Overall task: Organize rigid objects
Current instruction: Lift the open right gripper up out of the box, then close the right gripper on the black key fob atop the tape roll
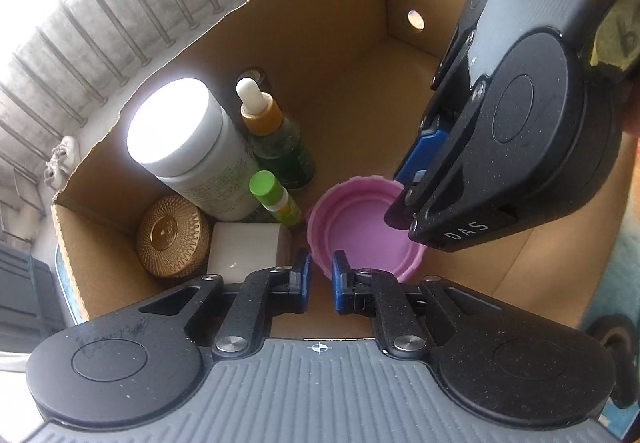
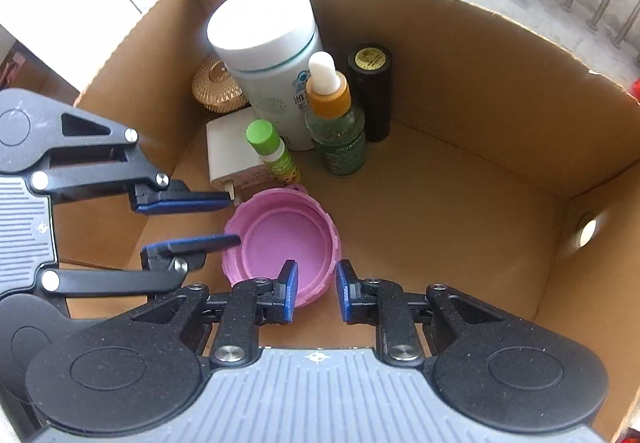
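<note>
i see the pink lid (image 2: 286, 239) on the cardboard box (image 2: 460, 203) floor; its near rim hides behind my right gripper (image 2: 317, 291), jaws narrow, gripping nothing. left gripper (image 2: 234, 219) straddles the lid's wall, unpinched. open floor beyond.

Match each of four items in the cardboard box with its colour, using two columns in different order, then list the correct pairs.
Items:
1. Dropper bottle
2. Upturned lid
3. Woven-pattern round tin
4. Tall cylinder at the back wall

Colours:
A. Pink
B. Black with a gold top
C. Gold
D. Green glass with an amber collar and white bulb

Pairs: 1-D, 2-A, 3-C, 4-B
</note>
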{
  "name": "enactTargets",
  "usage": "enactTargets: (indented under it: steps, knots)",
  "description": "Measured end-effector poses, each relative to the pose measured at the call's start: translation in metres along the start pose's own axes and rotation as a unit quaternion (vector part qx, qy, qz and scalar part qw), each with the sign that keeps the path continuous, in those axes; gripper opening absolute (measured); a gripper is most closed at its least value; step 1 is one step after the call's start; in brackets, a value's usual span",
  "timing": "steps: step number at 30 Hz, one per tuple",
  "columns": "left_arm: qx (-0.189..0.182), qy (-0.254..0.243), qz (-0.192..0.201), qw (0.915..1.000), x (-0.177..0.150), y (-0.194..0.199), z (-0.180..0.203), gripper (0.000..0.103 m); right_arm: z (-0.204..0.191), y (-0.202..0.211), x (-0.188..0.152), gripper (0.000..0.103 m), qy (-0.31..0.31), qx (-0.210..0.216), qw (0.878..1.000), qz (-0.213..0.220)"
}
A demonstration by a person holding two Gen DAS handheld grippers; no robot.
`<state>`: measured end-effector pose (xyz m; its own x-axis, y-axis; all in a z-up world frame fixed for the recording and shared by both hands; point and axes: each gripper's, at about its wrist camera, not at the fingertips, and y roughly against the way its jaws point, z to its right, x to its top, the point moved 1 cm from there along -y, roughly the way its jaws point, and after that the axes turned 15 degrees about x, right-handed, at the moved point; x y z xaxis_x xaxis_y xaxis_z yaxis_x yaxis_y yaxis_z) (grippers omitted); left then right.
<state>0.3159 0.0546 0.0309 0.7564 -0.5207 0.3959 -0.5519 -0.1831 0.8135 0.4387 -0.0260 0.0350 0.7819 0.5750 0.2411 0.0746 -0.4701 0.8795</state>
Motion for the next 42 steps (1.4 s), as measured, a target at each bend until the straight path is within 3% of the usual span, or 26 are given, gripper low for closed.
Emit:
enactTargets:
  steps: [7, 12, 19, 23, 25, 26, 27, 30, 32, 33, 36, 38, 42]
  knots:
    - [0.046, -0.059, 0.005, 0.9972, 0.003, -0.009, 0.010, 0.006, 0.007, 0.000, 0.008, 0.023, -0.007, 0.013, 1.000, 0.001]
    - [0.071, -0.078, 0.028, 0.9940, 0.000, -0.010, 0.015, 0.005, 0.002, 0.007, 0.001, 0.023, -0.005, -0.013, 1.000, 0.018]
    - [0.061, -0.059, 0.023, 0.9962, -0.007, -0.011, 0.006, 0.006, 0.004, 0.014, -0.001, 0.023, -0.008, -0.007, 1.000, 0.026]
    - [0.042, -0.030, 0.017, 0.9985, -0.014, -0.001, -0.002, 0.011, 0.000, 0.022, -0.006, 0.024, -0.002, -0.012, 0.999, 0.032]
    - [0.037, -0.024, 0.020, 0.9988, -0.022, 0.012, -0.005, 0.012, -0.002, 0.031, -0.009, 0.039, 0.004, -0.024, 0.999, 0.039]
    - [0.040, -0.022, 0.026, 0.9986, -0.027, 0.020, -0.006, 0.012, -0.004, 0.037, -0.012, 0.059, 0.010, -0.031, 0.998, 0.046]
    - [0.049, -0.017, 0.035, 0.9980, -0.032, 0.030, -0.008, 0.012, -0.008, 0.046, -0.015, 0.064, 0.021, -0.038, 0.997, 0.058]
    - [0.066, 0.006, 0.083, 0.9944, -0.049, 0.071, -0.013, 0.012, -0.020, 0.073, -0.018, 0.064, 0.024, -0.036, 0.994, 0.096]
    - [0.052, 0.028, 0.121, 0.9909, -0.054, 0.104, -0.018, 0.012, -0.033, 0.100, -0.023, 0.064, 0.036, -0.023, 0.991, 0.128]
    - [0.043, 0.040, 0.136, 0.9890, -0.050, 0.117, -0.016, 0.014, -0.040, 0.101, -0.053, 0.064, 0.052, -0.013, 0.986, 0.156]
    - [0.005, 0.064, 0.169, 0.9836, -0.066, 0.154, -0.001, 0.018, -0.042, 0.129, -0.079, 0.064, 0.071, 0.026, 0.976, 0.203]
    - [-0.023, 0.075, 0.179, 0.9807, -0.074, 0.167, 0.019, 0.019, -0.062, 0.143, -0.092, 0.064, 0.082, 0.045, 0.973, 0.212]
    - [-0.072, 0.110, 0.180, 0.9749, -0.104, 0.172, 0.055, 0.026, -0.068, 0.149, -0.152, 0.064, 0.080, 0.063, 0.970, 0.223]
